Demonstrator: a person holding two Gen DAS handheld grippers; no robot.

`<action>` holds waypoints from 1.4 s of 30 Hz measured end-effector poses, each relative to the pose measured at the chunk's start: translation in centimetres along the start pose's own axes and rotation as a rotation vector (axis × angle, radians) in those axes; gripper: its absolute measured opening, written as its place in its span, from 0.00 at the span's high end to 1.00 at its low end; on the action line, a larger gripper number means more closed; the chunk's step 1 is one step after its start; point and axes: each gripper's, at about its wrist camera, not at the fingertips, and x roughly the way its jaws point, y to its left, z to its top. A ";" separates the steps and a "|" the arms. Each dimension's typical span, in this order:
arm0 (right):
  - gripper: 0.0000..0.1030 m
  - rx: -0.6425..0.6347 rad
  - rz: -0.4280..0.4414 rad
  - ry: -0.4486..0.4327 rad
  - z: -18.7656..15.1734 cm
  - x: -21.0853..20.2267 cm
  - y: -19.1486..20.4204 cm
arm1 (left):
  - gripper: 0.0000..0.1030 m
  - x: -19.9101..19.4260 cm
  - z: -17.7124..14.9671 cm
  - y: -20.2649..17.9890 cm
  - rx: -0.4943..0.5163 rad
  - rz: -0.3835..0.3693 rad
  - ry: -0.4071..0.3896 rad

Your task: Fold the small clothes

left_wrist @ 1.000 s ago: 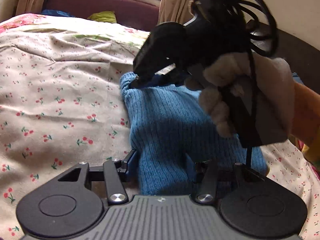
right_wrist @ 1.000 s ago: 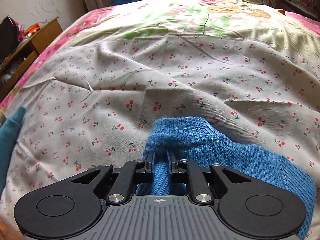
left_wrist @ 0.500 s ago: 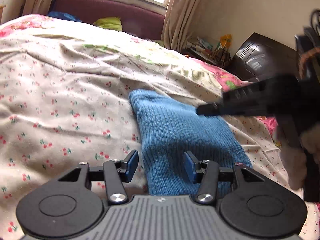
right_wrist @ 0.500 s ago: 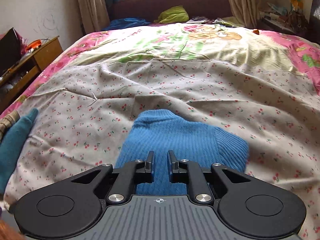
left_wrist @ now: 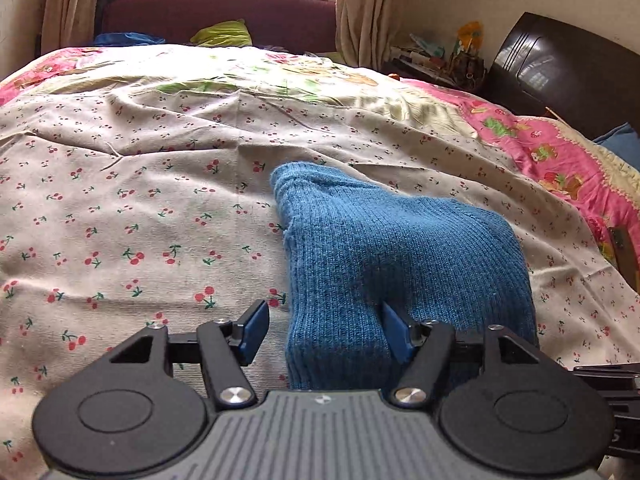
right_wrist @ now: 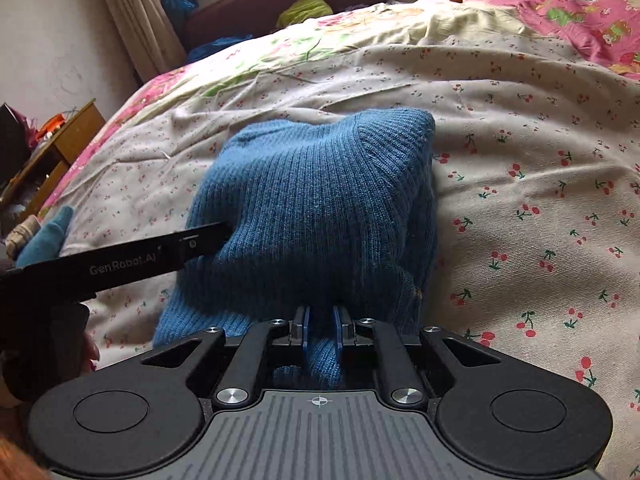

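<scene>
A folded blue knit sweater (left_wrist: pixel 392 248) lies on the cherry-print sheet (left_wrist: pixel 120 208) of the bed. My left gripper (left_wrist: pixel 324 330) is open, its jaws wide apart around the sweater's near left edge. In the right wrist view the sweater (right_wrist: pixel 316 188) fills the middle. My right gripper (right_wrist: pixel 320 326) is shut on a fold of the sweater's near edge. The left gripper's finger (right_wrist: pixel 120 260) shows from the left, touching the sweater's left side.
A teal garment (right_wrist: pixel 44 232) lies at the bed's left edge beside a wooden cabinet (right_wrist: pixel 60 148). A pink floral quilt (left_wrist: pixel 552 148) covers the right side of the bed. A dark headboard (left_wrist: pixel 560 68) and a cluttered shelf (left_wrist: pixel 436 56) stand behind it.
The right gripper let go of the sweater's far part, swung round to the near edge and shut on a fold there. The left gripper stayed open at the sweater's near left edge.
</scene>
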 end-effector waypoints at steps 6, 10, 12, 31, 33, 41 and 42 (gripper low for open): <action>0.85 0.090 0.010 -0.051 -0.7 -1.1 -0.6 | 0.28 -1.5 0.5 -1.6 0.136 0.082 -0.020; 0.88 0.097 -0.014 -0.028 -1.1 -0.8 -0.5 | 0.28 -2.2 -0.1 -2.1 0.144 0.104 0.012; 0.85 0.093 -0.012 -0.060 -1.3 -1.8 0.0 | 0.29 -3.1 -0.5 -2.2 0.145 0.104 0.005; 0.84 0.016 -0.110 -0.046 -3.1 -3.4 2.7 | 0.30 -5.5 -3.8 -1.9 0.083 0.096 0.075; 0.84 0.018 -0.117 -0.032 -3.5 -3.4 2.9 | 0.30 -5.9 -3.9 -2.0 0.079 0.091 0.071; 0.83 0.032 -0.130 -0.040 -4.0 -4.3 3.4 | 0.30 -7.1 -4.5 -1.6 0.052 0.072 0.059; 0.83 0.035 -0.132 -0.045 -4.0 -4.5 3.4 | 0.30 -7.1 -4.5 -1.5 0.050 0.073 0.059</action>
